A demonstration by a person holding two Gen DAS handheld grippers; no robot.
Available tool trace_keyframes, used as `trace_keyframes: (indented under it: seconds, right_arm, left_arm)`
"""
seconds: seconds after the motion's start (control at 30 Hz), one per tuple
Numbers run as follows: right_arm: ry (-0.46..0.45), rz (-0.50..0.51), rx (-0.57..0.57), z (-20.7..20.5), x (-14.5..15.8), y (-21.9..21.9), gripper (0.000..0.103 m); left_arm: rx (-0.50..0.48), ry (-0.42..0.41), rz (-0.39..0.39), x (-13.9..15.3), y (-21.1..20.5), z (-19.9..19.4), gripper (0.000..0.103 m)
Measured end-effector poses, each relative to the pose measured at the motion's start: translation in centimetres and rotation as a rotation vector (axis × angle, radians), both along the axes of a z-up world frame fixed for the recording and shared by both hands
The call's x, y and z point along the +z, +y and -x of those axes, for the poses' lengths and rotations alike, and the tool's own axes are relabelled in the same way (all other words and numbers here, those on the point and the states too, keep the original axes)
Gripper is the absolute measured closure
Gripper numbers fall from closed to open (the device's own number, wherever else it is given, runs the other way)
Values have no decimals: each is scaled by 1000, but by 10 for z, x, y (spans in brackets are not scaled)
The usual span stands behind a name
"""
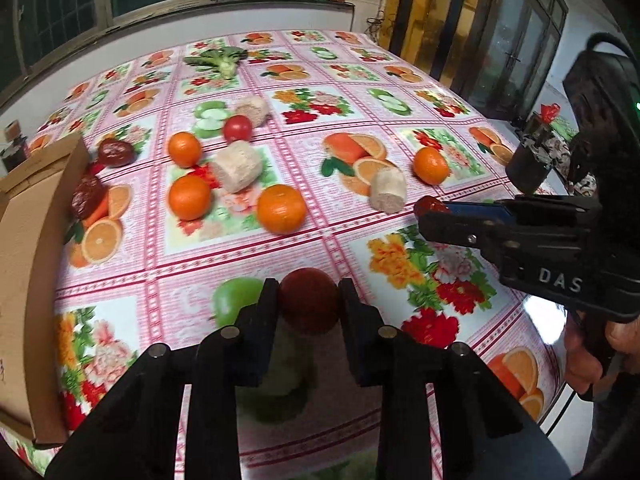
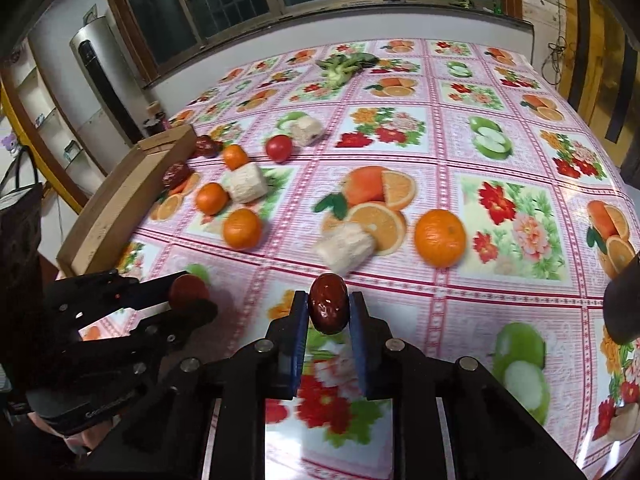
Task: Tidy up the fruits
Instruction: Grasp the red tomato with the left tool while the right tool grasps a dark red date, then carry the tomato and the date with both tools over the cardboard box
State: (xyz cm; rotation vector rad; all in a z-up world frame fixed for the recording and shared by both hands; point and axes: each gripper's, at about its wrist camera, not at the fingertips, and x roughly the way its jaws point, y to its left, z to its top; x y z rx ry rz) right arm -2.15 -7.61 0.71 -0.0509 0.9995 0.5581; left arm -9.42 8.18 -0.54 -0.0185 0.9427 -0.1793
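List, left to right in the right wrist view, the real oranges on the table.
Small orange by the box → orange beside the corn piece → orange in front of it → lone large orange.

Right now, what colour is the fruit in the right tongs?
Dark glossy red-brown, a date-like fruit; the right wrist view shows it best.

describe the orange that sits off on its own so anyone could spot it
Start at the cardboard box on the table's left edge, with three oranges clustered beside it. Go right past the printed orange slices: the lone orange lies there, right of a pale corn cob piece.
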Motion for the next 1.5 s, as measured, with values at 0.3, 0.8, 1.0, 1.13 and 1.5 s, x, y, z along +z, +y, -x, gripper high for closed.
trace_keyframes:
  seconds: [0.3,0.8,1.0,1.13,1.5]
  right_arm:
    - [-17,-23,77,15,14,39,83]
    - [-24,-67,184,30,29,89,83]
    - [-29,-75,222,34,33,110,83]
    - [-35,-85,255,38,38,127,83]
    - [-37,-95,399,51,41,205,83]
  left_arm:
    - [80,-12,-39,9,30,14,76]
    - [163,-50,-32,28,73,31,76]
    - [205,-63,-30,32,93,36,76]
    - [234,-76,-29,37,109,41,76]
    - [392,-98,-36,44,188,55,76]
